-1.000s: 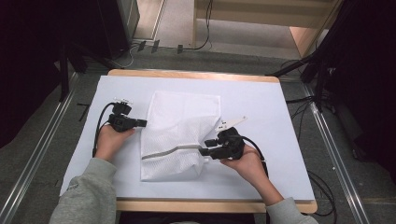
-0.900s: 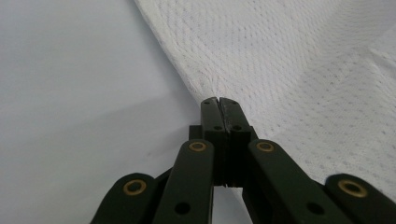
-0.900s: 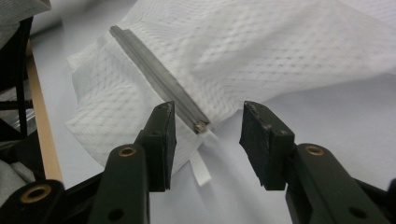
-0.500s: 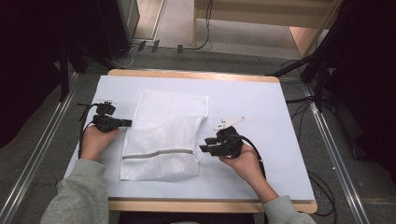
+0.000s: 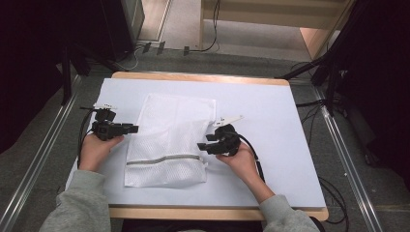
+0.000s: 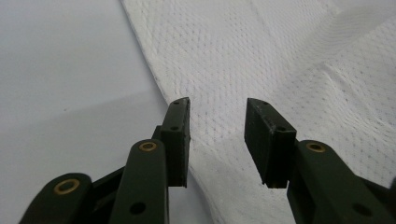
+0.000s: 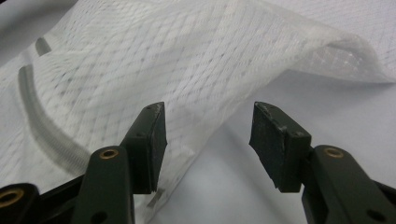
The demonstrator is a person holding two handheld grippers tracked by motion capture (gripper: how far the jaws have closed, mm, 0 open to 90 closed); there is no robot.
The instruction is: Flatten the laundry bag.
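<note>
Both pairs of black jaws stand apart, holding nothing. Left gripper (image 5: 129,128) points at the left edge of a white mesh bag (image 5: 169,140), right gripper (image 5: 203,143) at its right edge. Rectangular, finely perforated, the bag lies flat mid-table (image 5: 270,116) on a smooth white sheet, a grey zipper (image 5: 163,159) crossing its near end.
</note>
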